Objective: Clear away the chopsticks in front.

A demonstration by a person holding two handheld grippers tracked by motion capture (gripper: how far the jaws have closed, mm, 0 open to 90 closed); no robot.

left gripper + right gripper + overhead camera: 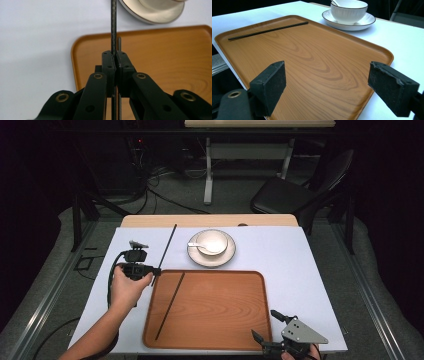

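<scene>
My left gripper (155,270) is shut on a thin black chopstick (167,246) that slants up and away over the white table cover; in the left gripper view that chopstick (113,25) runs straight up from between the closed jaws. A second black chopstick (170,306) lies inside the wooden tray (235,330), along its left side, and appears as a dark line (268,30) at the far edge in the right gripper view. My right gripper (266,327) stands open at the tray's near right corner, nothing between its pads (270,83).
A white bowl with a spoon sits on a saucer (211,256) just beyond the tray. The white cover (280,250) spreads over the table. A black chair (300,190) and another table's legs stand behind.
</scene>
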